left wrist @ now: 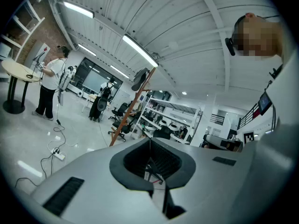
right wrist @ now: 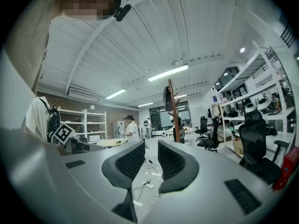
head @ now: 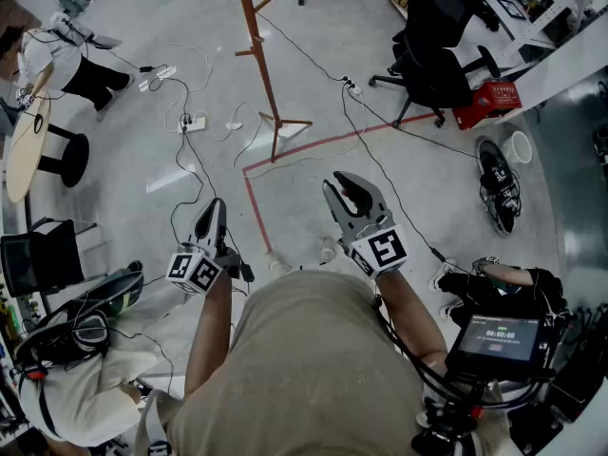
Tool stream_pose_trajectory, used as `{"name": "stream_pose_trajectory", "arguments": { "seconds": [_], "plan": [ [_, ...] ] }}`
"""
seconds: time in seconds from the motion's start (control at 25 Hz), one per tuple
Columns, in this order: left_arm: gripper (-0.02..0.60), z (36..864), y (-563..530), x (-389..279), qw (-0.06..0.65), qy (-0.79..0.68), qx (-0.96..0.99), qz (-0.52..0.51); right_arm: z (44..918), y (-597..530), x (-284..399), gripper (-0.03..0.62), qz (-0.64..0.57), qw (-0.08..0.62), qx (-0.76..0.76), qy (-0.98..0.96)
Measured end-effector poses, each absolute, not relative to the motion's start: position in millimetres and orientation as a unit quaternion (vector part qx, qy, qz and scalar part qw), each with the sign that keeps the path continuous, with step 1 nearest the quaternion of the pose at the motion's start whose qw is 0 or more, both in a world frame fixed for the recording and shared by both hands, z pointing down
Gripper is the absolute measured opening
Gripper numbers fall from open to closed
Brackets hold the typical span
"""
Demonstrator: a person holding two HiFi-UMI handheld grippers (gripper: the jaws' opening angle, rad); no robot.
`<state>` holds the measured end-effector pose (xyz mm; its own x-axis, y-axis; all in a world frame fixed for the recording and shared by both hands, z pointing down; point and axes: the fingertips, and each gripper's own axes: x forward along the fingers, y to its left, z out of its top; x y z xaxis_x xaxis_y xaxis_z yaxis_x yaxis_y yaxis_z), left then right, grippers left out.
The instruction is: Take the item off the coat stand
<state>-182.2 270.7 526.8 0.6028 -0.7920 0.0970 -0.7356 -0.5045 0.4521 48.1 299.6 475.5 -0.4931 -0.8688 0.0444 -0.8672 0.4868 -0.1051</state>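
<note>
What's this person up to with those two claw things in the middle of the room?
A person holds a two-jaw gripper in each hand and faces a wooden coat stand across the floor. A dark item hangs near the top of the stand, and nothing is touching it. The left gripper is shut with nothing in it. The right gripper has its jaws apart and is also empty. Both are well short of the stand.

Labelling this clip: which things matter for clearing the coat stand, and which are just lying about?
Job: coat stand, dark item hung on it, left hand-held gripper, right hand-held gripper.
Lying about: office chair, power strip, round table.
</note>
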Motion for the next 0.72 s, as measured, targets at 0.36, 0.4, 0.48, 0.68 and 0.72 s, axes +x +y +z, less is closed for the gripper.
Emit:
{"name": "stream_pose_trajectory", "arguments": {
  "seconds": [0.36,0.4,0.48,0.68,0.72],
  "plan": [
    [0.02,529,274,-166,0.225,-0.45,0.862,-0.064,480,306,67,0.095,-0.06,0.012,-0.502,0.863],
    [0.02,529,275,-163,0.224,-0.451,0.861,-0.064,481,306,70,0.095,-0.065,0.016,-0.5,0.864],
    [0.02,528,275,-157,0.221,-0.454,0.861,-0.065,480,305,73,0.095,-0.082,0.027,-0.488,0.868],
    [0.02,536,282,-155,0.217,-0.46,0.858,-0.072,484,310,68,0.114,-0.08,0.026,-0.473,0.877],
    [0.02,537,283,-153,0.217,-0.462,0.857,-0.073,484,311,71,0.114,-0.076,0.024,-0.472,0.878]
  ]
}}
